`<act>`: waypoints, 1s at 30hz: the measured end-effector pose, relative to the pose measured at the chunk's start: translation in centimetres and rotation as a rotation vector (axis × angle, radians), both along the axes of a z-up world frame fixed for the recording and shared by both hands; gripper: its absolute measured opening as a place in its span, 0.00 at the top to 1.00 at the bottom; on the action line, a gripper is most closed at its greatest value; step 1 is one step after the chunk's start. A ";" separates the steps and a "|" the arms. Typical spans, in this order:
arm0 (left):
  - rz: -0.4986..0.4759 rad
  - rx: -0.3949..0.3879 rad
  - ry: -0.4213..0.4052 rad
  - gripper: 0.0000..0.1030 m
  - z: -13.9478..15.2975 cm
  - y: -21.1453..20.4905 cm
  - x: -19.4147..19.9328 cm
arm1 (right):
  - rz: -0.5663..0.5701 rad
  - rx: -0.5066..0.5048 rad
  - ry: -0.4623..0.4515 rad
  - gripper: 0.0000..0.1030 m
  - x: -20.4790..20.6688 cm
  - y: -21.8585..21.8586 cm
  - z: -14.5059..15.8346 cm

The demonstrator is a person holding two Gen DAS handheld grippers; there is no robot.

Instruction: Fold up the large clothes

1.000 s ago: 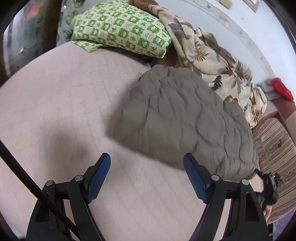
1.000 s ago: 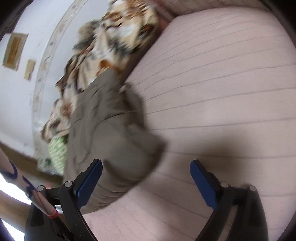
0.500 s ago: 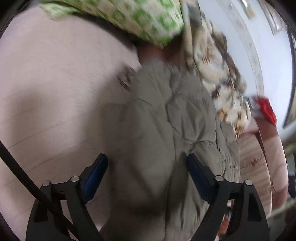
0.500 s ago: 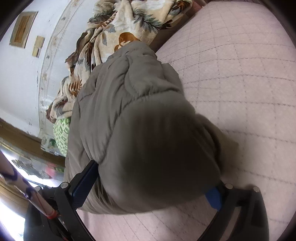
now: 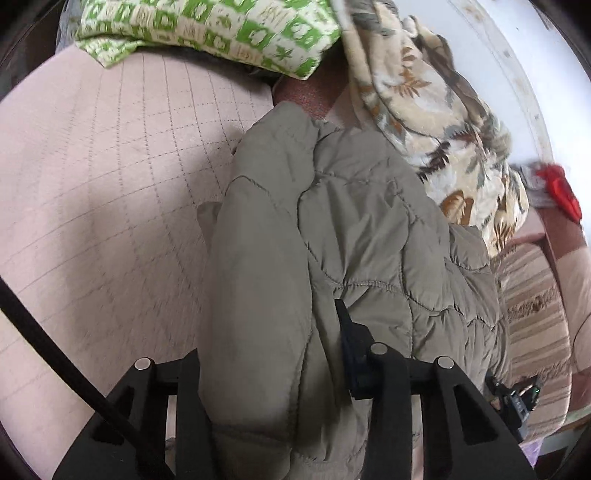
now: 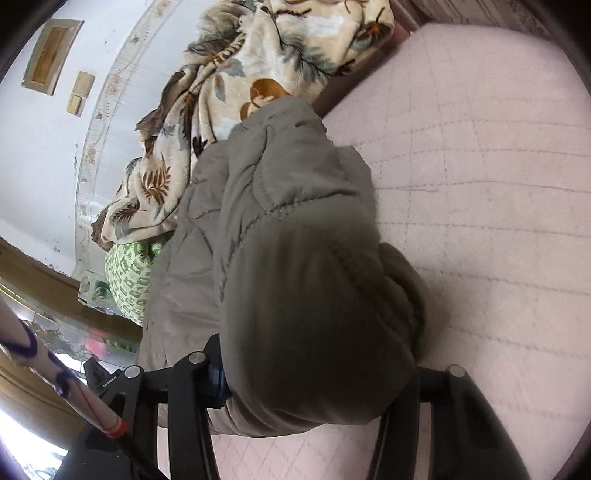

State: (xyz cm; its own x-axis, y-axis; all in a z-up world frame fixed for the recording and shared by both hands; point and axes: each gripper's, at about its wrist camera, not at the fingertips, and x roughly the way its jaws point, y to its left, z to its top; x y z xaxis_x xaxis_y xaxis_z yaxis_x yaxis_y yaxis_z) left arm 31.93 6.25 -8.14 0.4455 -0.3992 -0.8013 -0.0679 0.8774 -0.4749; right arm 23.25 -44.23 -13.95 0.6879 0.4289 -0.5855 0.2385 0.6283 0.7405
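Observation:
An olive-grey quilted jacket [image 5: 369, 221] lies bunched on the pink quilted bed cover [image 5: 110, 184]. In the left wrist view my left gripper [image 5: 269, 350] straddles a thick fold of its near edge. Its jaws are closing, and the right finger [image 5: 343, 325] digs into the padding while the fabric hides the left one. In the right wrist view the jacket [image 6: 288, 221] bulges up between the fingers of my right gripper [image 6: 317, 373]. Those jaws are closing too, squeezing a fat roll of it just above the bed cover [image 6: 480, 184].
A green-and-white patterned pillow [image 5: 207, 29] and a floral blanket [image 5: 443, 129] lie piled along the wall behind the jacket. A striped cloth [image 5: 532, 314] and something red [image 5: 561, 188] lie at the right. A black cable [image 5: 55, 350] crosses the lower left.
Both grippers came forward over the jacket's edge with wide jaws, then narrowed onto it. Jacket folds now fill both gaps and bulge upward.

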 end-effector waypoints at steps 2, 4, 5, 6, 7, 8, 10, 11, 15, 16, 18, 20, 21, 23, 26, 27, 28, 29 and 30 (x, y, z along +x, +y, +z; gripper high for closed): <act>-0.008 0.004 0.004 0.62 0.0 -0.1 -1.8 | -0.001 0.002 0.001 0.48 -1.7 0.0 0.7; -0.010 0.006 0.005 0.61 -0.4 -0.1 -3.6 | 0.001 0.003 0.008 0.48 -3.7 0.0 1.5; -0.008 0.012 0.006 0.56 -0.9 -0.2 -4.3 | -0.001 -0.002 0.003 0.48 -4.5 0.0 1.9; -0.001 0.024 0.016 0.52 -1.6 -0.3 -4.7 | 0.001 -0.014 -0.003 0.48 -5.3 0.0 2.3; 0.013 0.035 0.030 0.45 -2.1 -0.3 -4.8 | 0.006 -0.034 -0.006 0.48 -6.0 -0.1 2.5; 0.027 0.040 0.038 0.41 -2.4 -0.3 -4.9 | 0.007 -0.043 0.000 0.48 -6.6 -0.1 2.3; 0.057 -0.009 0.046 0.41 -2.4 0.3 -5.4 | 0.001 -0.057 0.032 0.36 -7.1 -0.4 1.4; 0.072 -0.033 0.046 0.42 -1.9 0.7 -5.8 | -0.004 -0.068 0.050 0.32 -7.1 -0.5 0.8; 0.073 -0.041 -0.007 0.41 0.8 1.6 -7.7 | -0.083 -0.071 0.086 0.24 -8.3 -1.1 0.7; 0.077 -0.027 -0.019 0.41 1.5 2.0 -8.4 | -0.105 -0.083 0.074 0.22 -9.0 -1.3 1.4; 0.097 0.019 -0.058 0.38 3.0 2.5 -9.8 | -0.137 -0.124 0.069 0.19 -10.5 -1.6 2.3; 0.136 0.096 -0.121 0.29 4.6 2.9 -11.8 | -0.201 -0.210 0.070 0.16 -12.5 -2.2 3.4; 0.153 0.132 -0.147 0.28 5.2 3.0 -12.7 | -0.224 -0.246 0.067 0.16 -13.1 -2.4 4.0; 0.171 0.184 -0.184 0.25 5.7 2.9 -14.3 | -0.268 -0.365 0.066 0.16 -14.6 -2.5 5.8; 0.210 0.244 -0.219 0.24 5.0 1.8 -15.7 | -0.280 -0.513 0.042 0.16 -15.0 -1.1 8.8; 0.218 0.264 -0.229 0.24 4.5 1.5 -16.0 | -0.254 -0.553 0.022 0.16 -14.4 0.2 10.1; 0.223 0.297 -0.244 0.24 3.8 1.2 -16.3 | -0.229 -0.575 0.010 0.19 -13.8 1.2 10.9; 0.225 0.319 -0.255 0.24 3.4 1.1 -16.7 | -0.199 -0.599 -0.003 0.22 -12.9 2.4 11.7; 0.227 0.352 -0.272 0.24 2.8 0.9 -16.9 | -0.152 -0.633 -0.014 0.28 -11.5 4.1 12.5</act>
State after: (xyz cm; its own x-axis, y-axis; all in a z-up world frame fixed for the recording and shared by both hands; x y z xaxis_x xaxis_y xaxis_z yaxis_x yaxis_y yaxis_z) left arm 14.99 7.15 -5.36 0.7016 0.0059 -0.7126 -0.1905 0.9651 -0.1795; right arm 11.73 -40.08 -1.41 0.7234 -0.0988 -0.6833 0.3523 0.9040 0.2423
